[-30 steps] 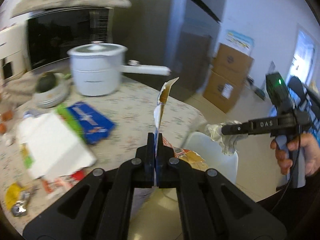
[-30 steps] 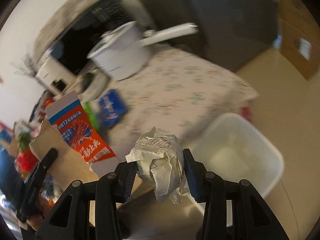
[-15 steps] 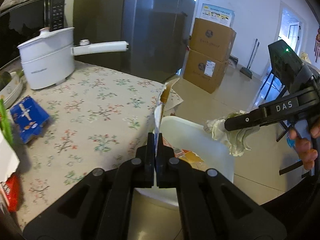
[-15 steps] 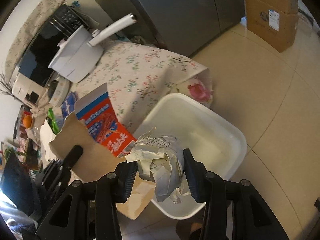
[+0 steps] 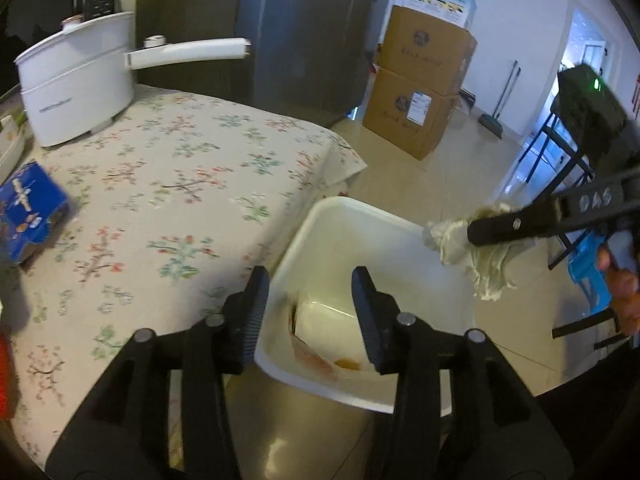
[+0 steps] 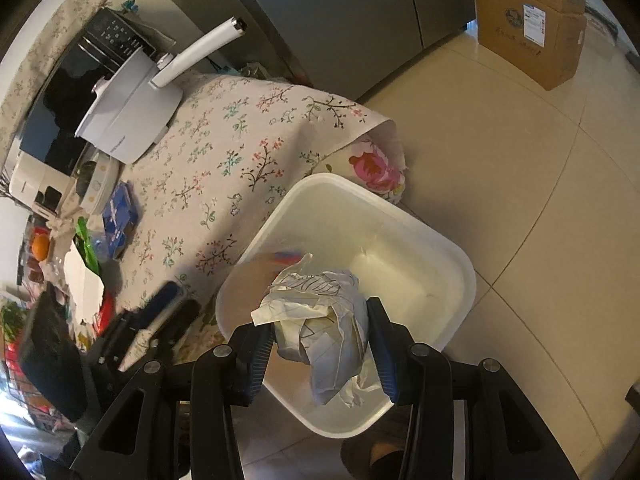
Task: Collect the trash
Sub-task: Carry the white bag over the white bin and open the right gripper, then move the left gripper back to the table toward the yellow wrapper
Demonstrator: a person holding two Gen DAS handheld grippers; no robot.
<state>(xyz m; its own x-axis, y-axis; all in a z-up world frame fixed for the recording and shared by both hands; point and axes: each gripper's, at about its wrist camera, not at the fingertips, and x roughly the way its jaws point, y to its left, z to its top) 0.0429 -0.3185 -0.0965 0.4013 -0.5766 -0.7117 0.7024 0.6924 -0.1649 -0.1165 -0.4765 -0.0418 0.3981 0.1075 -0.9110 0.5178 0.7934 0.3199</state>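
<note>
- White bin point(image 5: 362, 224) at 6 o'clock beneath left claw point(image 5: 308, 312), jaws opening, empty; carton point(image 5: 316, 356), pinched earlier, now inside bin.
- Right claw point(image 6: 320, 344) still clamps crumpled paper point(image 6: 324, 320) above bin, beside counter point(image 6: 240, 152).

A cream tablecloth point(image 5: 192, 184) patterned with small red and green floral sprigs, a plain white plastic bin point(image 6: 400, 240), a white crumpled paper ball point(image 6: 324, 320), a glossy blue carton point(image 5: 28, 208).
</note>
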